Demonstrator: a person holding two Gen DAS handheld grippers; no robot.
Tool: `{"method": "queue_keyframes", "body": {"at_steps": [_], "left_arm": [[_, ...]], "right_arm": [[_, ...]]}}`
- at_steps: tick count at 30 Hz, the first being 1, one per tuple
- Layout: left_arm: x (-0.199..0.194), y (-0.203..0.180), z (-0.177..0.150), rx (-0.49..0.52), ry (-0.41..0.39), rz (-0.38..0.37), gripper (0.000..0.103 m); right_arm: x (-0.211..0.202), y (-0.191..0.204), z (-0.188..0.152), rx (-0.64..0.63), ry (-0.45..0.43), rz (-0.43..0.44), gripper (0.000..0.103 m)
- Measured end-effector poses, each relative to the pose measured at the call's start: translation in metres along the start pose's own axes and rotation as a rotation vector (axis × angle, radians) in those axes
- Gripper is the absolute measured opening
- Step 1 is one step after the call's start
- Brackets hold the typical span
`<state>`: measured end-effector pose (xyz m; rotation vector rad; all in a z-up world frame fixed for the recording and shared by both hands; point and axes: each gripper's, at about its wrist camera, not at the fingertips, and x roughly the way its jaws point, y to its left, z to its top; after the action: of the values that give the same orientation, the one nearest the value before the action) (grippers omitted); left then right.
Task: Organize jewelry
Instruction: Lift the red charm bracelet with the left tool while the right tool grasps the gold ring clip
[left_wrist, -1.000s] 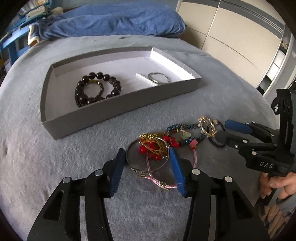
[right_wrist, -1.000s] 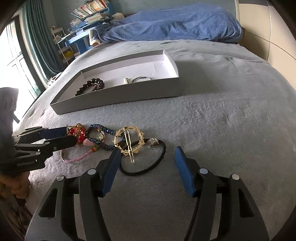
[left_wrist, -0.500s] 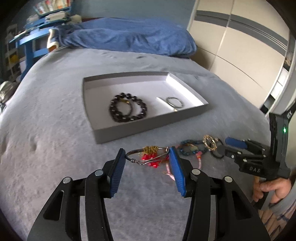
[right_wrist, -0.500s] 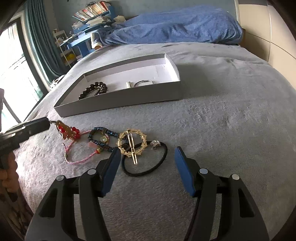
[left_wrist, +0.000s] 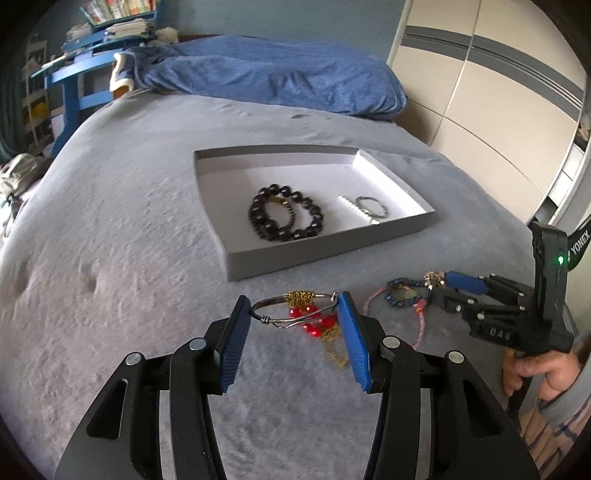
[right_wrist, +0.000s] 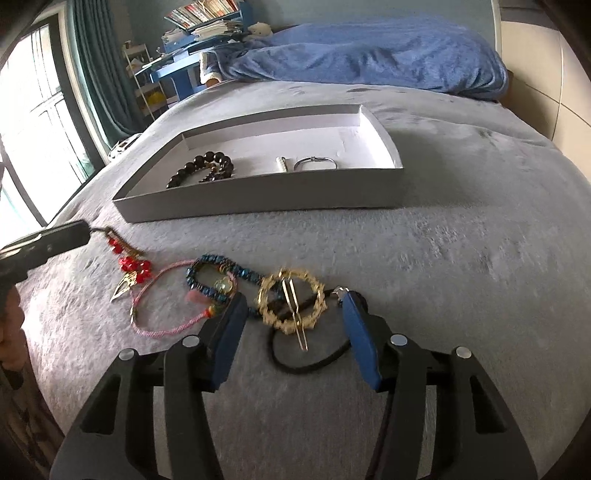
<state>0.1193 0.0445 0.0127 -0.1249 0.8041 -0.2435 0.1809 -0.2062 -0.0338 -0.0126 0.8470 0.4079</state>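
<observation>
Soft daylight from the window (right_wrist: 33, 122), fisheye-bent dark edges, slight motion blur.

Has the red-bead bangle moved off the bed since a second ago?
Yes. The left gripper has lifted the red-bead bangle off the grey bedspread, away from the pink cord bracelet, toward the grey tray.

Matt grey card tray (left_wrist: 325, 254), fuzzy grey blanket (left_wrist: 122, 236), glossy black beads (left_wrist: 284, 218).
</observation>
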Motion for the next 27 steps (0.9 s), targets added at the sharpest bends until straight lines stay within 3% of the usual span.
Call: {"method": "queue_keyframes", "body": {"at_steps": [2,5,17,22,27], "left_arm": [[-0.002,0.008,-0.003,-0.011,0.001,0.007,0.050],[-0.002,0.019,-0.009,-0.018,0.025,0.010,0.050],[0.000,0.024,-0.042,0.073,0.155,0.004,0.050],[-0.007,0.022,-0.050,0.103,0.159,0.015,0.050],[-0.020,0.038,-0.045,0.043,0.117,0.062,0.050]], "right_arm": [[0.004,0.000,0.002,-0.002,0.003,-0.002,0.054],[0.008,0.002,0.003,-0.018,0.013,0.003,0.041],[-0.018,0.006,0.011,0.008,-0.067,0.042,0.040],[-0.021,0.010,0.011,0.003,-0.066,0.040,0.040],[-0.022,0.008,0.009,0.012,-0.060,0.028,0.040]]}}
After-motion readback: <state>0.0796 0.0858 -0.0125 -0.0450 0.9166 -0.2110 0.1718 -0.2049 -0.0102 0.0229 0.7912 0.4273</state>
